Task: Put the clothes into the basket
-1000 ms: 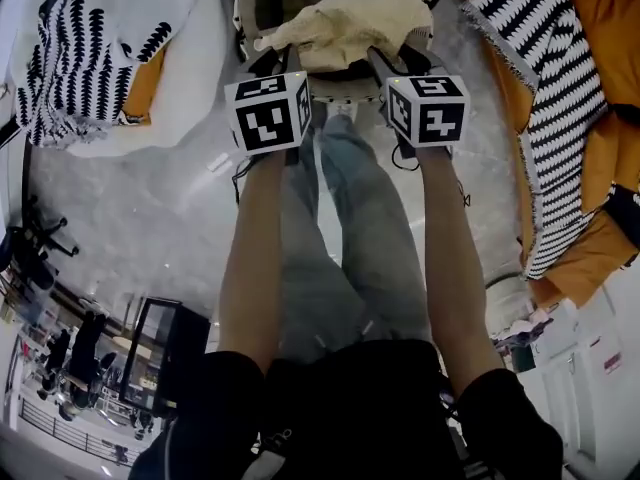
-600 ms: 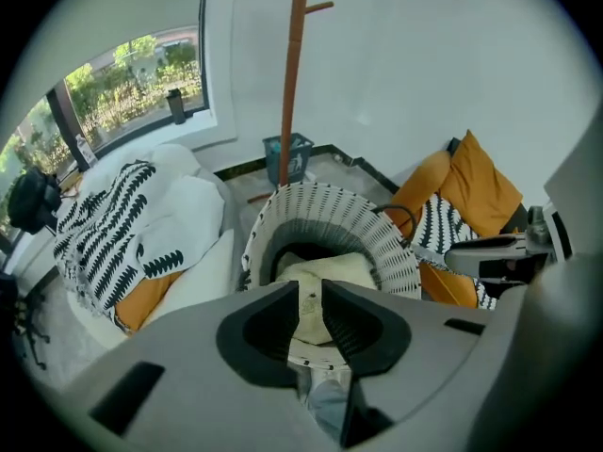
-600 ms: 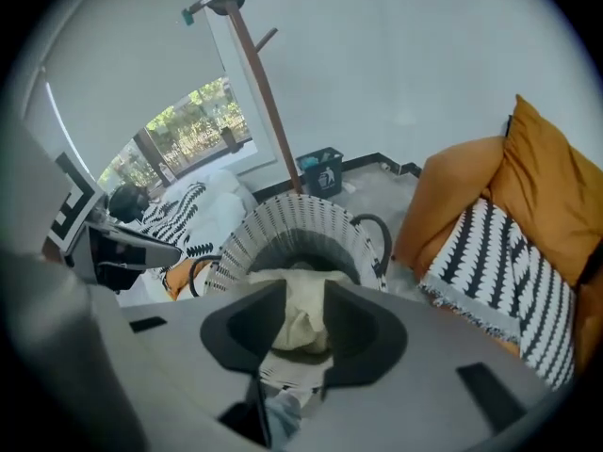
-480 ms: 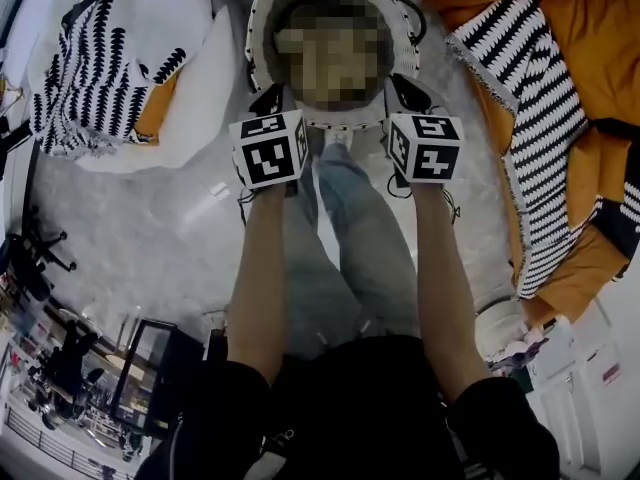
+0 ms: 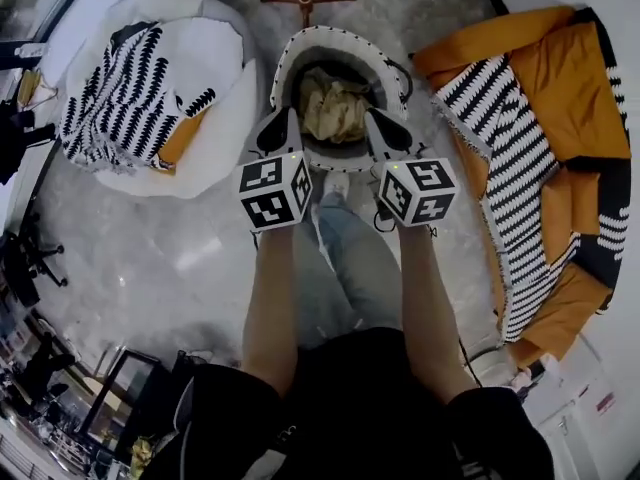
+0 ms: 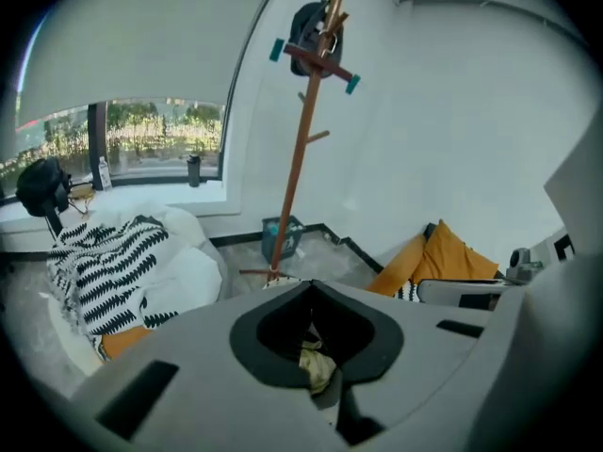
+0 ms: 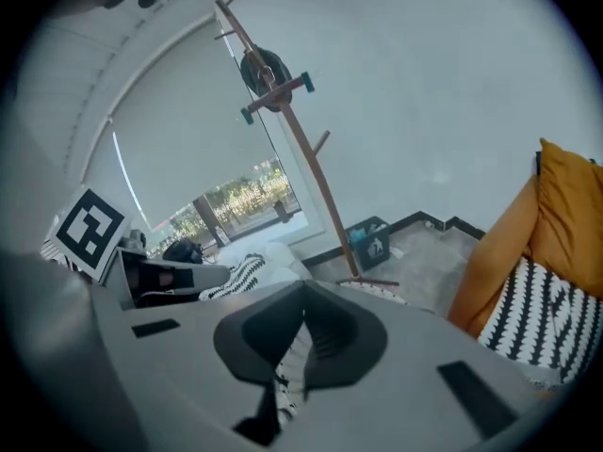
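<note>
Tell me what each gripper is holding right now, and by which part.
Nothing is held. The left gripper and the right gripper both have their jaws shut on nothing, by the basket. The beige cloth lies loose inside it.

Person, viewed from above: black short-sleeved top [image 5: 345,408]; faded blue-grey denim trousers [image 5: 355,268]; pale shoe [image 5: 336,183]

Hand-held tools: matt grey left gripper [image 5: 283,123] and matching right gripper [image 5: 378,126], smooth moulded bodies, tapering jaws, dark spade-shaped recess behind the tips

Markings: white left cube [image 5: 273,190] and white right cube [image 5: 418,190], each face printed with black square markers; thin black cord beneath the right cube
</note>
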The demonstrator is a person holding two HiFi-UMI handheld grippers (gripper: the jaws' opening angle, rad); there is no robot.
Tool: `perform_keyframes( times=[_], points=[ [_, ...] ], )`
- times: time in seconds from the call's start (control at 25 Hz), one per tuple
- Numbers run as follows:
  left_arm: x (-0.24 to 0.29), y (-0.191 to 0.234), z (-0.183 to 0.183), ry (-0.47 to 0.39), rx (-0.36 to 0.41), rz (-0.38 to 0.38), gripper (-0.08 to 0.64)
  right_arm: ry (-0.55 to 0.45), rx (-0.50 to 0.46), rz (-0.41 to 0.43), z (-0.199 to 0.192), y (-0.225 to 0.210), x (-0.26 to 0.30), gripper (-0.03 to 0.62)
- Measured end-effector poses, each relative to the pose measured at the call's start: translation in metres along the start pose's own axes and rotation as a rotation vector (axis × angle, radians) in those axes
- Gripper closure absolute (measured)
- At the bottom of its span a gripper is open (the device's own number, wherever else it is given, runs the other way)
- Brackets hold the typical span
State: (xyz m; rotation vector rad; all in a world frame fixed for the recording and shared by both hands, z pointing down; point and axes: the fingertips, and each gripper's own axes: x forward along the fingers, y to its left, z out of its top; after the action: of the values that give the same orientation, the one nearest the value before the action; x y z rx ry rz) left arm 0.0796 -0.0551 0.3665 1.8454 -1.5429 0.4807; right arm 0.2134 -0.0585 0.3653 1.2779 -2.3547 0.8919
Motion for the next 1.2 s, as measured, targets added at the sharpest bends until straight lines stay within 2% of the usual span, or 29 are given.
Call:
perform_keyframes(
  times=[0.36,0.64,1.0,1.2],
  points=[
    [-0.12,0.028,0.116,-0.274,-0.056,0.098,0.551,-0.205,-0.068,0.116,0.125,0.092,-0.029,0.581],
    [-0.213,0.054,0.191,-0.499,-0.049,0.163,0.551,-0.338,-0.146,0.221,0.203,0.175,-0.051,0.581],
    [-0.311,0.079,0.252,-0.674,0.048,0.299,0.551,-0.454,-0.322,0.326,0.269,0.269,-0.074,0.581],
    [-0.36,0.11,0.272,-0.754,0.045,0.389,0.551,-0.493,-0.387,0.42,0.295,0.327,-0.07,0.581]
  ],
)
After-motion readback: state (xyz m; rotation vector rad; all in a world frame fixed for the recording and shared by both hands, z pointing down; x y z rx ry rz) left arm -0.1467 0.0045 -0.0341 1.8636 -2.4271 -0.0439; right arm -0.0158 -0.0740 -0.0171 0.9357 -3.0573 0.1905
